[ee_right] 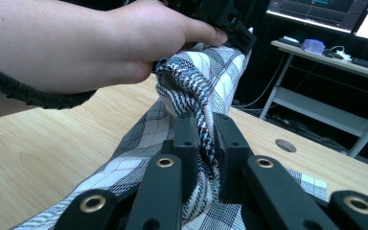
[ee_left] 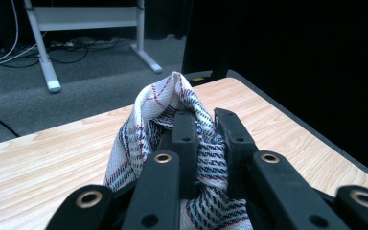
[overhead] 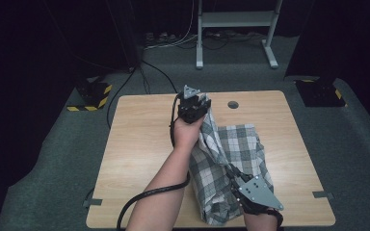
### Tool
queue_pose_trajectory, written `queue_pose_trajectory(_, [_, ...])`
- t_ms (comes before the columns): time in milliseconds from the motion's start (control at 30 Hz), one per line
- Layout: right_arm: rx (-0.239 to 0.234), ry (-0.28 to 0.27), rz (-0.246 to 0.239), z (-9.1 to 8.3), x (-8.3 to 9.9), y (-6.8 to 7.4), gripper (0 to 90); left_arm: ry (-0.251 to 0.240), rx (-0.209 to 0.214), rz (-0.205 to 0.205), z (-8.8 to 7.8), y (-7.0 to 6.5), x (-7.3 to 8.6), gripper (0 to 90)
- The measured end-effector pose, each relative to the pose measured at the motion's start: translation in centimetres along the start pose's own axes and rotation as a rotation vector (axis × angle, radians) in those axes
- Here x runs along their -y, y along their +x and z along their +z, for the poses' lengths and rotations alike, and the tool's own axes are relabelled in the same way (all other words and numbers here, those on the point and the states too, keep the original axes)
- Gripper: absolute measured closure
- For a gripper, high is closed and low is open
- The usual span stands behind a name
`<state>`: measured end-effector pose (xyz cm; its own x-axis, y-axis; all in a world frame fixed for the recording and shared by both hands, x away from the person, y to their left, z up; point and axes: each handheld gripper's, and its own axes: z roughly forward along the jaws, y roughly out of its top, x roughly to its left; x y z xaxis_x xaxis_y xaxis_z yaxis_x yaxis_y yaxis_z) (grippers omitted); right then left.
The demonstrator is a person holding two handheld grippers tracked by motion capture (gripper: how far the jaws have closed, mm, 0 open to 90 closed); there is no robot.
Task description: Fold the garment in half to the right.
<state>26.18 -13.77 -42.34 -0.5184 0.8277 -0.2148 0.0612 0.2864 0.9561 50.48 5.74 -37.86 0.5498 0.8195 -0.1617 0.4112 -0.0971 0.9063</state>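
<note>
Left gripper (overhead: 195,107) and right gripper (overhead: 248,190), each clamped on the checked cloth (overhead: 236,144), hold its edge taut. The far end lifts off the counter (overhead: 139,144), likely for folding.

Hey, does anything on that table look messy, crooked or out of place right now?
Nothing damaged or spilled. The plaid cloth is bunched and rumpled rather than flat, pinched by the left gripper at the far end and the right gripper near the table front.
</note>
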Motion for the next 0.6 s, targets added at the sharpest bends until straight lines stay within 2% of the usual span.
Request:
queue_pose_trajectory(167, [0.003, 0.004, 0.003, -0.2, 0.2, -0.3, 81.1, 0.003, 0.005, 0.002, 0.5, -0.4, 0.0, 79.8])
queue_pose_trajectory(300, [-0.014, -0.007, -0.003, -0.1, -0.4, 0.1, 81.2, -0.017, 0.0, -0.007, -0.7, 0.5, 0.1, 79.9])
queue_pose_trajectory(467, [-0.068, -0.028, -0.037, 0.7, -1.9, 2.2, 81.4, -0.042, -0.026, -0.05, -4.1, 3.7, 0.7, 80.3])
queue_pose_trajectory(600, [-0.132, -0.04, -0.065, 2.1, -3.3, 4.9, 81.6, -0.059, -0.063, -0.069, -7.2, 6.4, 1.3, 81.1])
